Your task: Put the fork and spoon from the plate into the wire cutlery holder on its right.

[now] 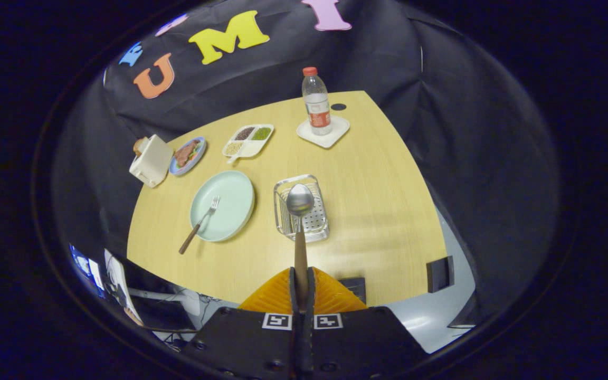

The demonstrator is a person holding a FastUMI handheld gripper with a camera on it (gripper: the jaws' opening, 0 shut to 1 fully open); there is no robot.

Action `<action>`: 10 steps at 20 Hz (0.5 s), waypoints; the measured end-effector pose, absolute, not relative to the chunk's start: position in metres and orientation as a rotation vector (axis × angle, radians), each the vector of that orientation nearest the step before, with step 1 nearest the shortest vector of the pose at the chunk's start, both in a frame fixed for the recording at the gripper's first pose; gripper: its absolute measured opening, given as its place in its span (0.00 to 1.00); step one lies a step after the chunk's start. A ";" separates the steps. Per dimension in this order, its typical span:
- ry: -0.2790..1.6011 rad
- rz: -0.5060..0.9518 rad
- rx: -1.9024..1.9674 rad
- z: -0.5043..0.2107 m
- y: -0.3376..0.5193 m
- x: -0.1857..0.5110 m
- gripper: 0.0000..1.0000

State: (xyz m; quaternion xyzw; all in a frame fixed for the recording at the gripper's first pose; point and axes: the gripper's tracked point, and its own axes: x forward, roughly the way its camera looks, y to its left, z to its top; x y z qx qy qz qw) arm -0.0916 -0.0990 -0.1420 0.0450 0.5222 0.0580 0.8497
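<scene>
My gripper (301, 287) is shut on the wooden handle of the spoon (300, 201), both orange fingers (275, 295) pressing on it. The spoon points forward, and its steel bowl hangs high above the wire cutlery holder (285, 221), which stands on the wooden table just right of the plate. The pale green plate (233, 192) lies left of the holder. On it rests the fork (201, 221), tines on the plate and its wooden handle sticking out over the plate's near-left rim onto the table.
Beyond the plate stand a white toaster (151, 160), a blue plate of food (188, 155) and a divided snack tray (248, 141). A water bottle (317, 101) stands on a white coaster (324, 132) at the far right. The table's near edge (219, 287) lies below my fingers.
</scene>
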 end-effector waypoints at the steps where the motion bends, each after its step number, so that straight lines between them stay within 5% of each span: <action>1: 1.113 0.122 0.096 -0.144 -0.098 -0.090 0.00; 8: 1.092 0.084 0.103 -0.137 -0.086 -0.065 0.08; 10: 1.044 0.059 0.081 -0.129 -0.085 -0.057 0.28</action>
